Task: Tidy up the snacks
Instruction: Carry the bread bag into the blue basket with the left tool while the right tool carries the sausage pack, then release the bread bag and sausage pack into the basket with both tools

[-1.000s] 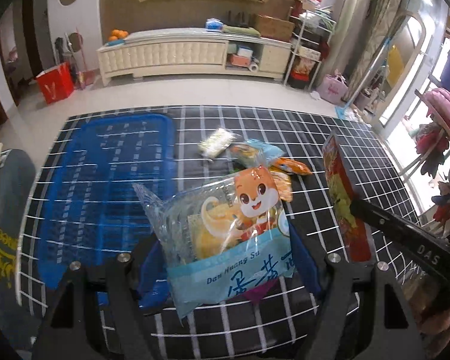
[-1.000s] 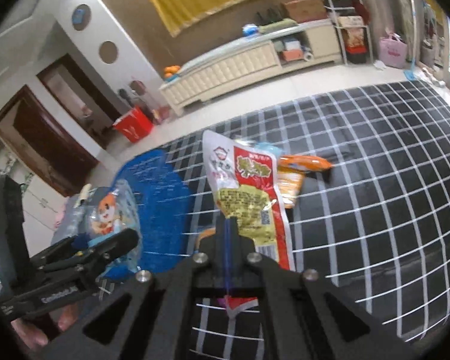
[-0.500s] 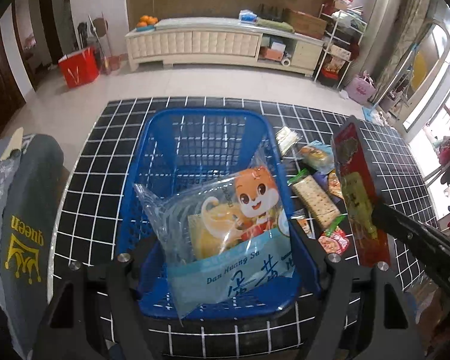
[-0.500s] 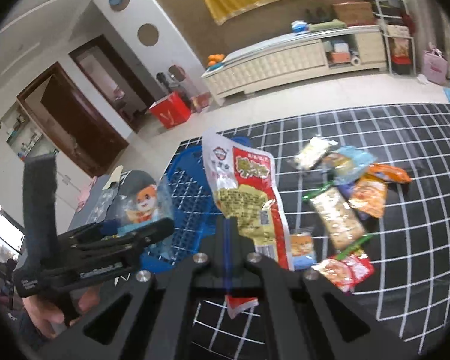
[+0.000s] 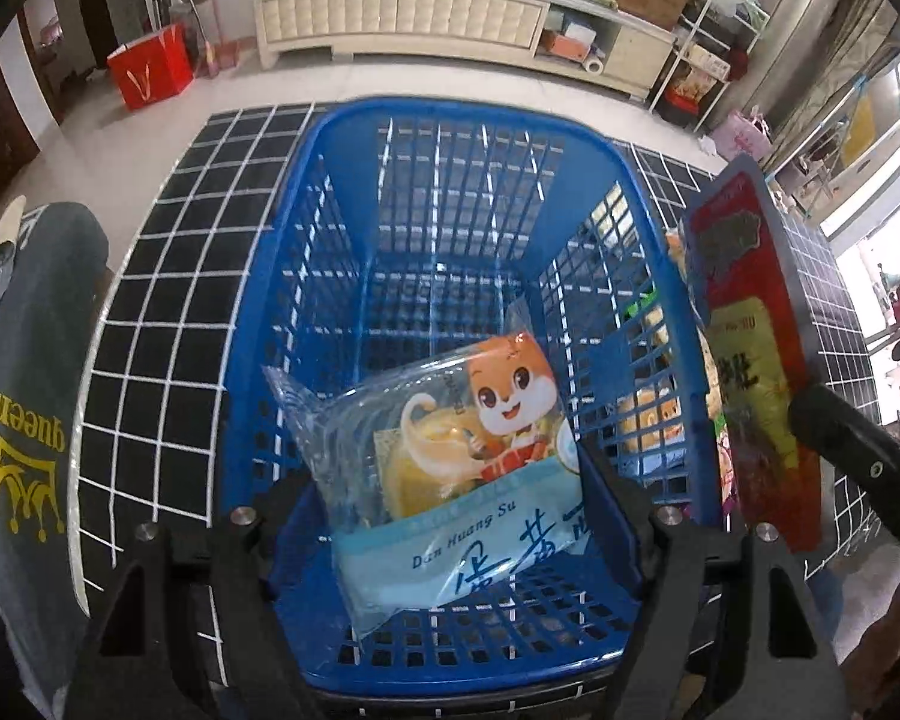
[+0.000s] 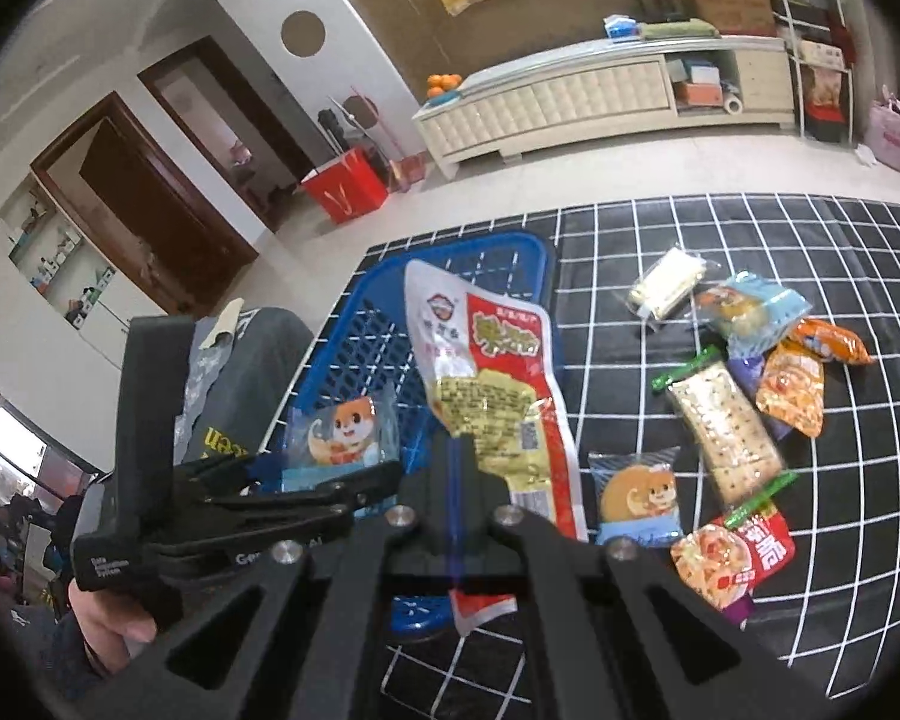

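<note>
Basket (image 5: 444, 192): blue plastic lattice, rectangular with rounded corners, sitting on a black mat (image 5: 168, 312) with a white grid. Left gripper (image 5: 450, 516) is clamped on a clear-and-pale-blue pouch (image 5: 450, 450) held over the basket's near end; label reads "Dan Huang Su" plus blue Chinese characters, with an orange cartoon squirrel. Right gripper (image 6: 456, 468), jaws pinched narrow, grips a long flat red-white-yellow sachet (image 6: 486, 384) upright, at 3 o'clock of the basket in the left view; Chinese print, not legible.

Loose on the mat, right view, 1–3 o'clock of the sachet, about eight packs, some overlapping:
- one white pack (image 6: 666, 282)
- one light-blue pack (image 6: 750, 306)
- two orange packs (image 6: 795, 387)
- one cracker sleeve (image 6: 723, 429) with green ends
- one squirrel pouch (image 6: 636, 498), same kind
- one red noodle-print pack (image 6: 732, 552)
- one purple item, mostly hidden

Grey cloth (image 5: 24, 456) at 9 o'clock reads "queen" in yellow.
</note>
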`<state>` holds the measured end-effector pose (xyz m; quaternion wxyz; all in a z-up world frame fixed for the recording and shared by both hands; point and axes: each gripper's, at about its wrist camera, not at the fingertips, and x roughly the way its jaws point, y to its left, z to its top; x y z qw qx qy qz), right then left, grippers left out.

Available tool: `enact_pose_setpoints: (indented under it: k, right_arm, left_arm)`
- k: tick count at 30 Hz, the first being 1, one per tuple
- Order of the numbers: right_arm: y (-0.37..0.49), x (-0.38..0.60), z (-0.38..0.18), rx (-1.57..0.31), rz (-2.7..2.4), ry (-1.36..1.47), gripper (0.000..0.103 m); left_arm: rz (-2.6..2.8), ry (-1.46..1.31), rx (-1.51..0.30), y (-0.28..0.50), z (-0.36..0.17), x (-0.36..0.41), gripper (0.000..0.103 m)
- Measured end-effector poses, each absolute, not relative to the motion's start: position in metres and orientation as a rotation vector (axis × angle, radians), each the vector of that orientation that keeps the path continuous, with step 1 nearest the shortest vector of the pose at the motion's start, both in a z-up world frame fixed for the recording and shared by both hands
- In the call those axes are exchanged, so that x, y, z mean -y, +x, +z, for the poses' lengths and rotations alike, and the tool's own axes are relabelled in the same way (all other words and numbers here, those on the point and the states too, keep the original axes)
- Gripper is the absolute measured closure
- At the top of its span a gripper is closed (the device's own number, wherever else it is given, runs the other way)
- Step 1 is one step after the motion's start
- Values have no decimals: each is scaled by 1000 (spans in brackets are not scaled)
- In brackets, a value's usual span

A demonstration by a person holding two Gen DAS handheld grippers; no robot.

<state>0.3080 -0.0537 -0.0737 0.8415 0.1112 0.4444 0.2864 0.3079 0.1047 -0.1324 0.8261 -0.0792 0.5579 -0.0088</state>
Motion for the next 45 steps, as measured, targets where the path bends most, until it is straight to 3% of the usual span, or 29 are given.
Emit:
enact_pose_setpoints:
  k: [13, 22, 35, 45]
  right_arm:
    - [300, 50, -67, -933, 599, 205, 102]
    - [297, 53, -65, -931, 587, 207, 102]
    - [312, 22, -44, -882, 625, 100, 102]
    - [360, -30, -71, -935, 656, -133, 101]
  left_arm:
    - [28, -100, -1206, 302, -137, -102, 27]
    - [43, -31, -1164, 294, -126, -96, 6]
    - [148, -135, -884, 267, -51, -145, 5]
    - [241, -166, -920, 286, -66, -186, 5]
